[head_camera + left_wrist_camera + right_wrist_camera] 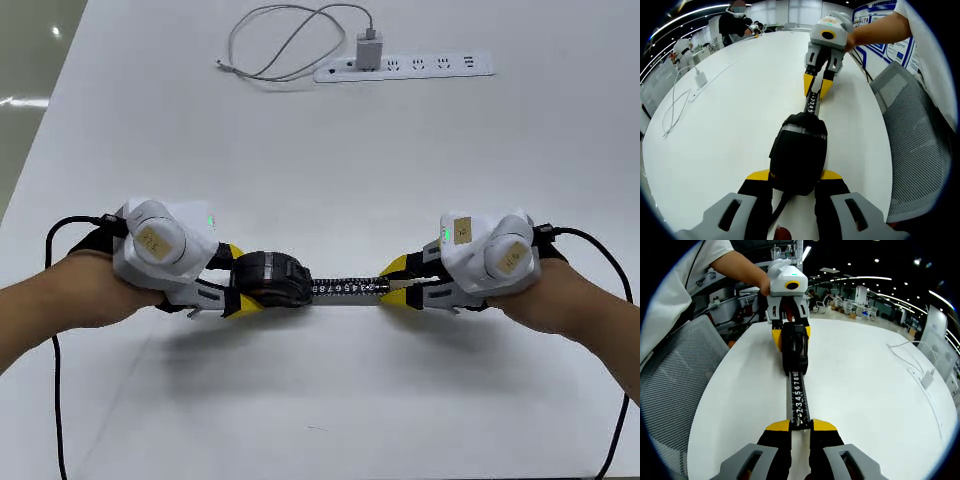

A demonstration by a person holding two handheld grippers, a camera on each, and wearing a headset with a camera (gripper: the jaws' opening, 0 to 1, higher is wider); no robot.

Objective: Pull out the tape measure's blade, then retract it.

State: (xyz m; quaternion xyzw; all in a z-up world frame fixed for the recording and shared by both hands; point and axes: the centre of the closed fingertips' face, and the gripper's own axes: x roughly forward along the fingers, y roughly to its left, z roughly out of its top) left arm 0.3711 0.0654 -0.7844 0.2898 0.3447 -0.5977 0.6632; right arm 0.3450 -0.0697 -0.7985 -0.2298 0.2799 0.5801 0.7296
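The left gripper (238, 278) clenches the black tape measure (270, 279); its short dark blade (345, 288), white numerals showing, is pinched by the right gripper (393, 283).

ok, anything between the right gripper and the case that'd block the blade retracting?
Nothing visible. The blade runs straight from the right gripper to the tape measure case held in the left gripper, over bare table. The power strip lies far off, near the table's far edge.
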